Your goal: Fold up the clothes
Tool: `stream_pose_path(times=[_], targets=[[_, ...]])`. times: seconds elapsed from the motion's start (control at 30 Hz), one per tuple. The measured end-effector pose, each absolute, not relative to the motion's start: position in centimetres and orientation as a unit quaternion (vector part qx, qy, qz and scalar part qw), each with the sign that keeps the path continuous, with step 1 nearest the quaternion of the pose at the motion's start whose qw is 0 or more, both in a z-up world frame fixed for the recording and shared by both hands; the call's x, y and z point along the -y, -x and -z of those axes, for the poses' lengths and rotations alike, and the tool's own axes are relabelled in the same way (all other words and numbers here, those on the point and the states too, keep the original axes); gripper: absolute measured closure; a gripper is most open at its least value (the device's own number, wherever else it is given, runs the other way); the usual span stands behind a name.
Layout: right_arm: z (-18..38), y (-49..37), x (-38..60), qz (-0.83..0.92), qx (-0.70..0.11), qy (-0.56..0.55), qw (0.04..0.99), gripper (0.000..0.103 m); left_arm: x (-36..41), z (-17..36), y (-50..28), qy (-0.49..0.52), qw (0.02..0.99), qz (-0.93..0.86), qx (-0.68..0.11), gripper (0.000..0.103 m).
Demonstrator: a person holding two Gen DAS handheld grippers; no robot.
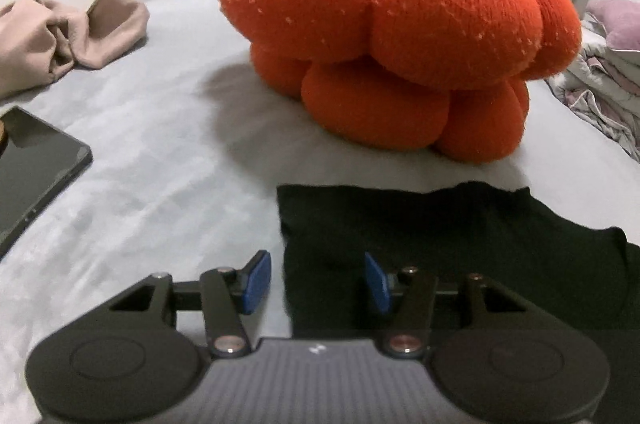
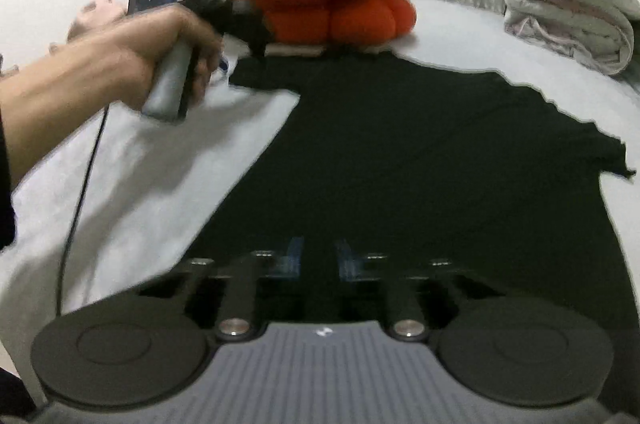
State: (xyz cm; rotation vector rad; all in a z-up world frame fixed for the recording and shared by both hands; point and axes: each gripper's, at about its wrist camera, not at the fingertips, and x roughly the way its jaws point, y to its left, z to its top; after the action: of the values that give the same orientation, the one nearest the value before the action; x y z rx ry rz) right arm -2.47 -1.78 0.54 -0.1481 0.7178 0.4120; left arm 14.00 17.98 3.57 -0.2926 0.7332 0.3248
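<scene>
- My left gripper [image 1: 318,282] is open at the black T-shirt [image 2: 400,163]'s edge.
- My right gripper [image 2: 318,260] looks blurry, nearly shut; holding cloth? Can't tell.
- I think next: pinch and fold.

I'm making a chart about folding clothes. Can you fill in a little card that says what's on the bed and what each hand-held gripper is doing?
surface: bed, pale sheet
garment: black shirt, spread flat
cushion: orange pumpkin, beyond the shirt
other cloth: beige garment, crumpled; blanket, folded
device: tablet, dark screen
left hand-held gripper: open, straddling shirt edge
right hand-held gripper: over shirt, blurred, nearly closed
</scene>
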Motion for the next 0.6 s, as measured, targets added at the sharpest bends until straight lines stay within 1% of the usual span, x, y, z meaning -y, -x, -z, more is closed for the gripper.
stream_pose_path(times=[0.07, 0.2, 0.33, 0.43, 0.6], targets=[[0.6, 2.5, 1.2, -0.197, -0.358, 0.071, 0.91, 0.095, -17.7, -3.0, -14.2, 0.126, 0.91, -0.161, -0.36, 0.065], [1.1, 3.8, 0.5, -0.201, -0.332, 0.09, 0.917, 0.093, -16.9, -2.2, -14.0, 0.079, 0.918, -0.16, -0.354, 0.066], [0.9, 5.2, 0.3, -0.207, -0.322, 0.101, 0.919, 0.093, -17.9, -2.3, -13.8, 0.096, 0.916, -0.165, -0.353, 0.07], [1.1, 6.9, 0.3, -0.216, -0.315, 0.106, 0.918, 0.088, -18.7, -2.4, -13.6, 0.106, 0.915, -0.165, -0.352, 0.072], [1.3, 9.2, 0.0, -0.247, -0.308, 0.117, 0.911, 0.086, -19.5, -2.5, -13.4, 0.122, 0.912, -0.169, -0.353, 0.074]])
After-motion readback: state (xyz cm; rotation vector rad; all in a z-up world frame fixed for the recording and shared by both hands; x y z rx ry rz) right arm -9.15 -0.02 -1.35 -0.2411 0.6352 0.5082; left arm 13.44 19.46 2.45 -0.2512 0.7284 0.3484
